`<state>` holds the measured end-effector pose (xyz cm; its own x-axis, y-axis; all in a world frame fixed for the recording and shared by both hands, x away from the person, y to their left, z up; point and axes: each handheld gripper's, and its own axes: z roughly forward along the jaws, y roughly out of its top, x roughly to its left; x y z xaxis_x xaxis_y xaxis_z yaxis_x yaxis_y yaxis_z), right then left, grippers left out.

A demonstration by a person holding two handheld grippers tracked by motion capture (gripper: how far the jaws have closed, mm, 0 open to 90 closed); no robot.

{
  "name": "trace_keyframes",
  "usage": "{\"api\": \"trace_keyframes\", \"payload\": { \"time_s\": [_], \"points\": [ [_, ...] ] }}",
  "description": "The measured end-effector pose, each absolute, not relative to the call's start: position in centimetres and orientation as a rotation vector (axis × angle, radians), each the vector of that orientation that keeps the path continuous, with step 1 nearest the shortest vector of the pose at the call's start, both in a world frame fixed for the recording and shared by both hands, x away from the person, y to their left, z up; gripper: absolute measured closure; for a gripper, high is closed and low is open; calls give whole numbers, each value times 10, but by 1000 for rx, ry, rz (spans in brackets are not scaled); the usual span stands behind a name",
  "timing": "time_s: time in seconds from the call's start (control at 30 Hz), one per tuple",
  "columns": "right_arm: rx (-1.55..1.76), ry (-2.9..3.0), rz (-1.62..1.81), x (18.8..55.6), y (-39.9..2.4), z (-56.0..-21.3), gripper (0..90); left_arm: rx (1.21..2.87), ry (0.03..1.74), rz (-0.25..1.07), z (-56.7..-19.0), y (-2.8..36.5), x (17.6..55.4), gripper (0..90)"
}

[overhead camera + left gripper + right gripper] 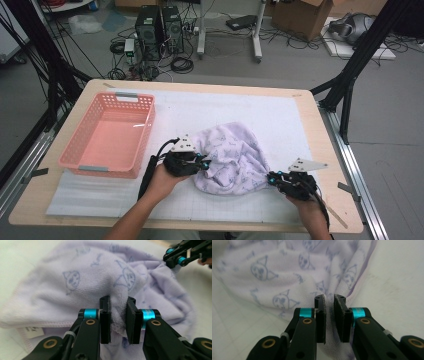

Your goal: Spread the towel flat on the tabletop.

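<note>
Towel: the lilac towel (232, 157) lies bunched on the white mat (280, 120), right of the pink basket (107, 135)
Left gripper: your left gripper (117, 315) pinches a fold at its near-left edge
Right gripper: your right gripper (329, 312) clamps the hemmed right edge, likely so you can spread it

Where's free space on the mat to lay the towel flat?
Most open: the white mat beyond the towel, out to the far and right table edges. The strip between the pink basket and towel is narrow. Near edge is crowded: left tongs and right tongs both grip the towel there. The basket is empty.
</note>
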<state>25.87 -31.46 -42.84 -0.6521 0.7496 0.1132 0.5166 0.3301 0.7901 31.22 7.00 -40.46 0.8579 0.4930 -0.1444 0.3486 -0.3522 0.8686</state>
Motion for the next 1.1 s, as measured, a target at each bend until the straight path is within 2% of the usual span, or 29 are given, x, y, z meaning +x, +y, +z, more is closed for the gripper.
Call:
{"api": "trace_keyframes", "payload": {
  "time_s": [0.23, 0.4, 0.5, 0.8, 1.1],
  "points": [
    [1163, 2146, 1301, 258, -347, -379, 804, 1869, 585, 221, -372, 82, 312, 770],
    [1166, 2068, 1295, 283, -354, -347, 803, 1798, 644, 243, -366, 84, 331, 770],
    [1171, 2055, 1290, 312, -349, -337, 803, 1780, 731, 285, -372, 85, 349, 770],
    [1198, 2086, 1203, 391, -325, -337, 800, 1696, 947, 336, -396, 92, 386, 767],
    [1304, 2026, 1157, 440, -309, -359, 800, 1705, 1049, 396, -415, 93, 403, 741]
  ]
}}
